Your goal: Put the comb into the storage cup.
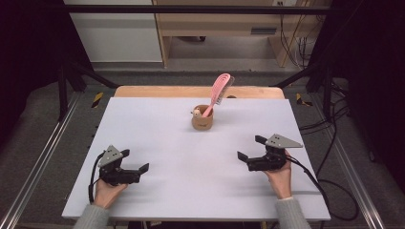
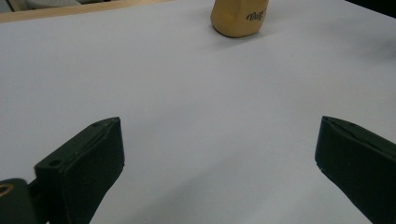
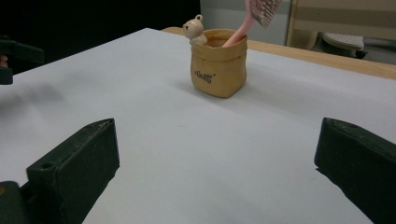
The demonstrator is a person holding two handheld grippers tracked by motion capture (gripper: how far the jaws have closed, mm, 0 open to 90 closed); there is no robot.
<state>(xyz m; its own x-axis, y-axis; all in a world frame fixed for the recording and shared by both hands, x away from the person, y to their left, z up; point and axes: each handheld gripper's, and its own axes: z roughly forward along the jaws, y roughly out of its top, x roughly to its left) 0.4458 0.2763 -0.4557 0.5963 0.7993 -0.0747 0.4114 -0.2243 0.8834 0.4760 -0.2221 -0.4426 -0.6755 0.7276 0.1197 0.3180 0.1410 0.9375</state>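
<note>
Standing handle-down in the tan holder (image 3: pixel 218 63) well ahead of both wide-open, empty grippers, left (image 1: pixel 130 165) and right (image 1: pixel 252 149), the pink hairbrush (image 1: pixel 219 92) looks light and rigid, best pinched mid-handle.

You have one tan holder (image 1: pixel 202 121) mid-table, one pink brush (image 1: pixel 218 91) standing in that holder, one small bear figure (image 3: pixel 194 29) on that holder's rim, two grippers either side of that holder.

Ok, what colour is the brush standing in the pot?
Pink; the brush shows best in the high view, standing in the tan pot.
</note>
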